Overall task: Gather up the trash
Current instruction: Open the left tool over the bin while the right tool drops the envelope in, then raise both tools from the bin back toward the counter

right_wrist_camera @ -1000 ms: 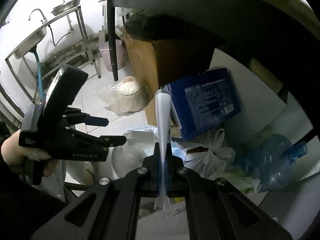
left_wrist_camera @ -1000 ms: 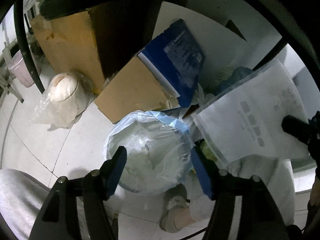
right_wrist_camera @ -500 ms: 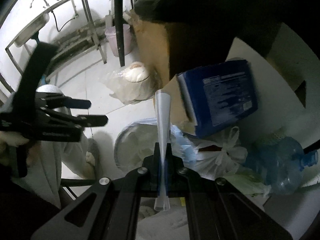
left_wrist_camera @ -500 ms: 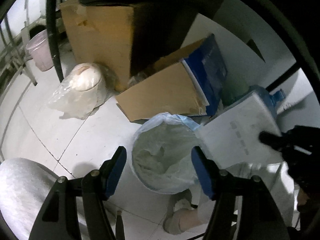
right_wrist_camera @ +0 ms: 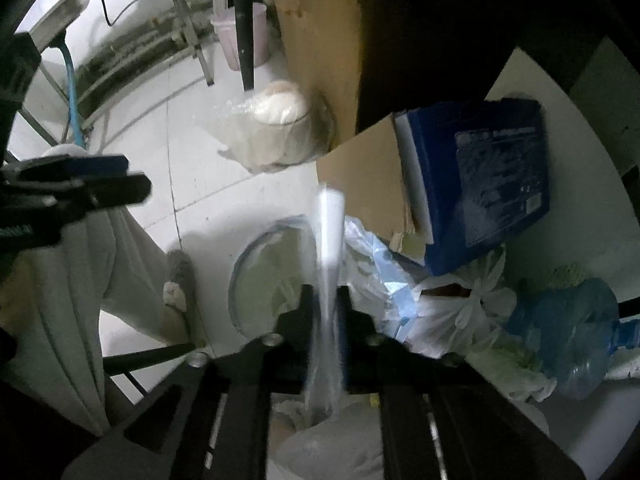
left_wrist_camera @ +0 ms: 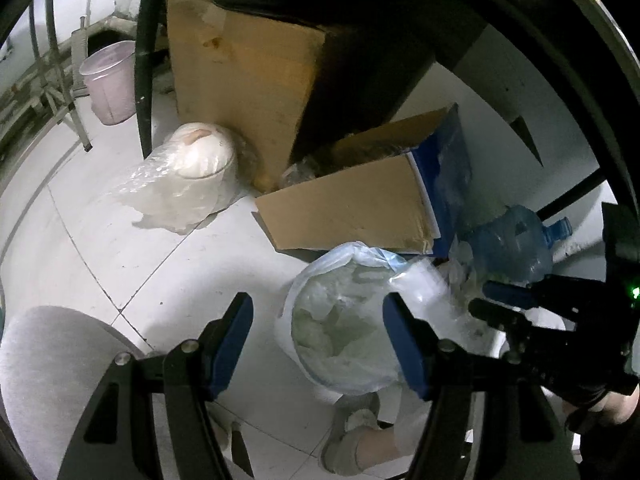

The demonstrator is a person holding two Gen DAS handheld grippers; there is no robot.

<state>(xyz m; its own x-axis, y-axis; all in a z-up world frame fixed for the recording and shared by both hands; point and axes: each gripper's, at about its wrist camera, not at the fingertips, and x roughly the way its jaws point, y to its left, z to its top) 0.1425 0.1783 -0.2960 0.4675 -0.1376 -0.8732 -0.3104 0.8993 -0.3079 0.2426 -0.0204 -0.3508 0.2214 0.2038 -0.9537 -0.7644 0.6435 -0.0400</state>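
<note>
A clear plastic bag [right_wrist_camera: 330, 220], blurred, stands edge-on between the fingers of my right gripper [right_wrist_camera: 326, 300]. Its jaws are opening, and a gap shows on both sides of the thin bag. Directly below it sits the round trash bin [right_wrist_camera: 240, 268], lined with a pale plastic liner. From the left wrist, the same bag [left_wrist_camera: 424, 292] hangs over the bin's right rim [left_wrist_camera: 320, 264], with the right gripper [left_wrist_camera: 492, 304] behind it. My left gripper [left_wrist_camera: 318, 320] is open and holds nothing, hovering over the floor and the bin's left side. It shows again at the left as the left gripper [right_wrist_camera: 120, 176].
Behind the bin lie a cardboard sheet [left_wrist_camera: 348, 208], a tall cardboard box [left_wrist_camera: 240, 68] and a blue box [right_wrist_camera: 492, 176]. To the right are a blue water jug [left_wrist_camera: 516, 244] and a tied white bag [right_wrist_camera: 460, 304]. Also there: a wrapped white roll [left_wrist_camera: 192, 164], a pink bucket [left_wrist_camera: 110, 80], and a person's slippered foot [left_wrist_camera: 356, 436].
The right gripper came down over the bin with the bag, and its jaws have parted. The bag now looks blurred. The left gripper drifted left, away from above the bin.
</note>
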